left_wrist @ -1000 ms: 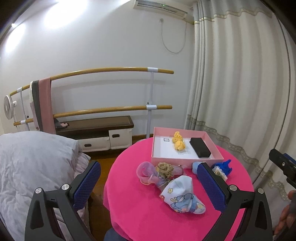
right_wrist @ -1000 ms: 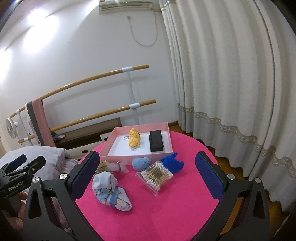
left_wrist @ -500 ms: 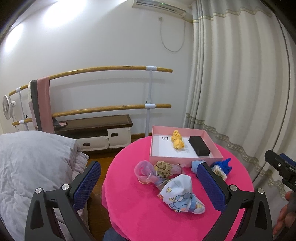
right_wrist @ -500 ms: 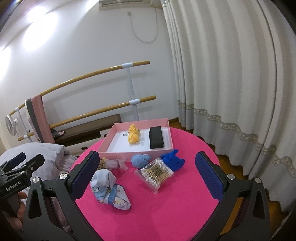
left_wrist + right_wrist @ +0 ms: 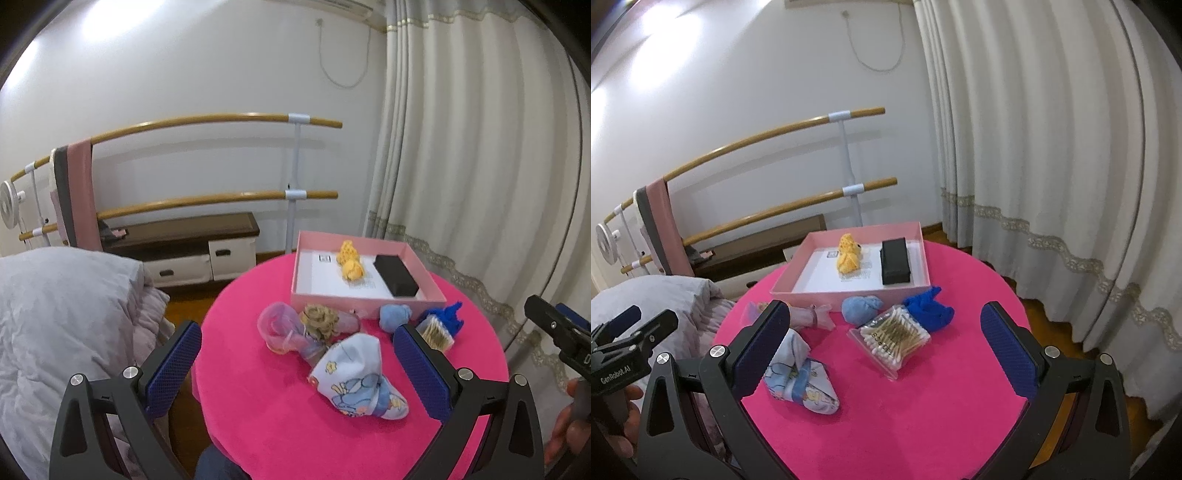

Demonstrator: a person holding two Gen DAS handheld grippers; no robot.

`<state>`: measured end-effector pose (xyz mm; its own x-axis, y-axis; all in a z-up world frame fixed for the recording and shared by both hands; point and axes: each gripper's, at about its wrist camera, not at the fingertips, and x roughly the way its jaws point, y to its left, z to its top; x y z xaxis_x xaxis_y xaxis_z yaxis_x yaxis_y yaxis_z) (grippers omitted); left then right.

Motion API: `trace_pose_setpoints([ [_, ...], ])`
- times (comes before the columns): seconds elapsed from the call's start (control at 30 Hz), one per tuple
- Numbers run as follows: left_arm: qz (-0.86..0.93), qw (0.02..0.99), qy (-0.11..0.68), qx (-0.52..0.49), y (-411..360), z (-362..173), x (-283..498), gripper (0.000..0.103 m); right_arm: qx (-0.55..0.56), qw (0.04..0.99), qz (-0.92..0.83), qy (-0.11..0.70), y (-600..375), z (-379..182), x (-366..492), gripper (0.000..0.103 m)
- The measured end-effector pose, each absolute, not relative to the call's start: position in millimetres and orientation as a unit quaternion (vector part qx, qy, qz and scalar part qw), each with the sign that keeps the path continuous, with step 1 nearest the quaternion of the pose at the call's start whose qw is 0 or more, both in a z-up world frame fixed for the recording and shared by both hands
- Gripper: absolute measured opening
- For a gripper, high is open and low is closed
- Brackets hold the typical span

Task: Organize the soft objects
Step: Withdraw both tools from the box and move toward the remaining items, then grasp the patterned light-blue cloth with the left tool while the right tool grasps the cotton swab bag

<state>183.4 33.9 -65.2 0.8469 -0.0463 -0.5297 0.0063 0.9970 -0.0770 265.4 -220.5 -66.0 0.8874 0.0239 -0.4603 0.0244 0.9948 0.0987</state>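
Pink box (image 5: pixel 925 254), one yellow toy (image 5: pixel 849 253), one black case (image 5: pixel 894 261)

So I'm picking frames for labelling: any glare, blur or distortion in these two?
Left wrist view: glare on the wall top left, ballet bars bowed by fisheye, table items sharp. Right wrist view: same wall glare, curtain curved, cotton swabs crisp.

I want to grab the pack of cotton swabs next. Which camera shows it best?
The right wrist view: the pack of cotton swabs lies whole and unobstructed. In the left wrist view, only a corner shows behind one of the left gripper's fingers.
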Motion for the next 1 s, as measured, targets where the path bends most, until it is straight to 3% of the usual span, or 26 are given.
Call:
trace_pose_setpoints([
  [0.77, -0.018, 0.903, 0.425, -0.056, -21, -176, 306, 0.103, 0.081, 0.931, -0.005, 0.356, -256, -159, 335, 0.103],
  [1.0, -0.028, 0.9, 0.43, -0.068, -29, -203, 337, 0.103, 0.081, 0.923, 0.006, 0.375, -251, -174, 352, 0.103],
])
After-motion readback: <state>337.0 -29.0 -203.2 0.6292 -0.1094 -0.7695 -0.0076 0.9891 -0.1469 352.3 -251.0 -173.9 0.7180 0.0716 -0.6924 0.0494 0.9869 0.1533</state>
